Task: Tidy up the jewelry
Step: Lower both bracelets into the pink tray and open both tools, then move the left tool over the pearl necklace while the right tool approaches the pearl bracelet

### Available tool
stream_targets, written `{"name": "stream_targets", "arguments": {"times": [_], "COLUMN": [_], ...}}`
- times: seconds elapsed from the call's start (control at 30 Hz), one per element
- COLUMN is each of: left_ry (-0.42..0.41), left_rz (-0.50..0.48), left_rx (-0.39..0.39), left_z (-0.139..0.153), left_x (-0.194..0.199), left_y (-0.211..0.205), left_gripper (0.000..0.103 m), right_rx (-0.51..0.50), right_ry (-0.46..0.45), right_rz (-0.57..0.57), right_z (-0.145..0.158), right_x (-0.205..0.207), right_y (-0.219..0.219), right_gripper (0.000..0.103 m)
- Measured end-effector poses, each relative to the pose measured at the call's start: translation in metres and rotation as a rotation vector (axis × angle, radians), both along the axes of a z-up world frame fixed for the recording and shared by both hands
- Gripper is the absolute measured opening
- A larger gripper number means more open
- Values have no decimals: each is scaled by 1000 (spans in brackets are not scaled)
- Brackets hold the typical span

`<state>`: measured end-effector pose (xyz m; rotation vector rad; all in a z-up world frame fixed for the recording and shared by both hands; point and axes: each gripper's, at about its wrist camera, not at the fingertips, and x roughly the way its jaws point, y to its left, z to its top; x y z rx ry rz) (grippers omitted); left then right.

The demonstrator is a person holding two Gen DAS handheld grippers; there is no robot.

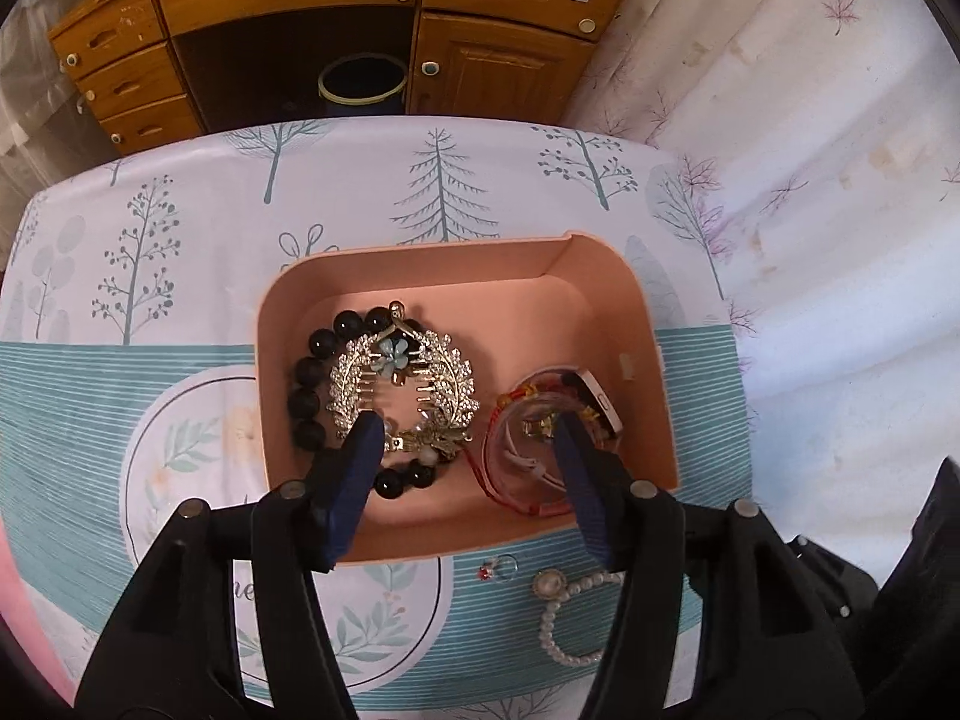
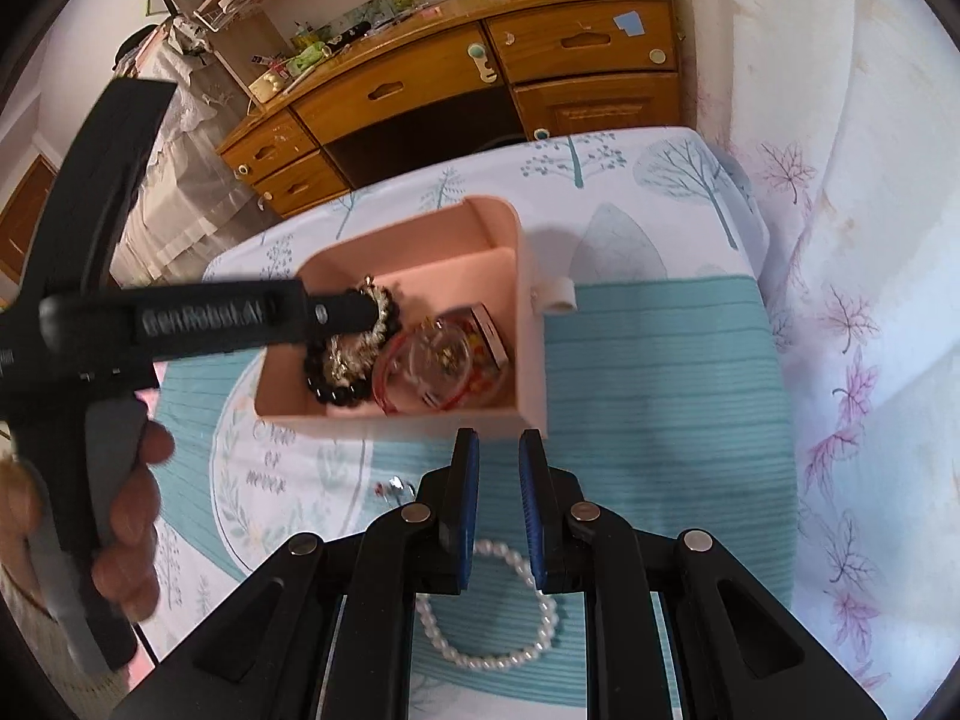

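Note:
A pink box (image 1: 600, 276) sits on the tree-print tablecloth. Inside lie a black bead bracelet (image 1: 309, 369), a rhinestone hair comb (image 1: 402, 384) on top of it, and a red cord bracelet (image 1: 528, 462) beside a small watch (image 1: 600, 402). My left gripper (image 1: 465, 426) is open and empty, hanging just over the box contents. A pearl bracelet (image 2: 498, 618) and a small ring (image 2: 393, 486) lie on the cloth in front of the box (image 2: 534, 324). My right gripper (image 2: 498, 438) is open, narrowly, above the pearl bracelet; the left gripper's body (image 2: 198, 318) reaches into the box.
A wooden desk with drawers (image 1: 300, 18) stands behind the table, a bin (image 1: 363, 81) in its knee space. A leaf-print curtain (image 2: 840, 300) hangs at the right. The pearl bracelet (image 1: 564, 618) and ring (image 1: 498, 569) also show in the left wrist view.

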<state>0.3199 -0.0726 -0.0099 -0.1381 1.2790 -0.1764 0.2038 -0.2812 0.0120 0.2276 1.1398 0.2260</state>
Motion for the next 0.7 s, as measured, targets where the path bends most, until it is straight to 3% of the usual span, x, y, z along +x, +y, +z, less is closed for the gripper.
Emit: {"name": "stream_targets", "arguments": {"times": [0.23, 0.53, 0.7], "left_ry": [-31, -120, -128], "left_rz": [-14, -51, -103], "left_rx": [47, 67, 75], "left_z": [8, 49, 62], "left_x": [-20, -76, -114], "left_y": [6, 30, 40], "left_gripper": [56, 56, 56], "right_rx": [-46, -98, -117], "right_ry": [45, 94, 115], "right_rz": [49, 91, 120], "right_z": [-8, -15, -11], "right_x": [-22, -39, -51], "right_y": [2, 13, 19], "right_gripper": [14, 14, 17]}}
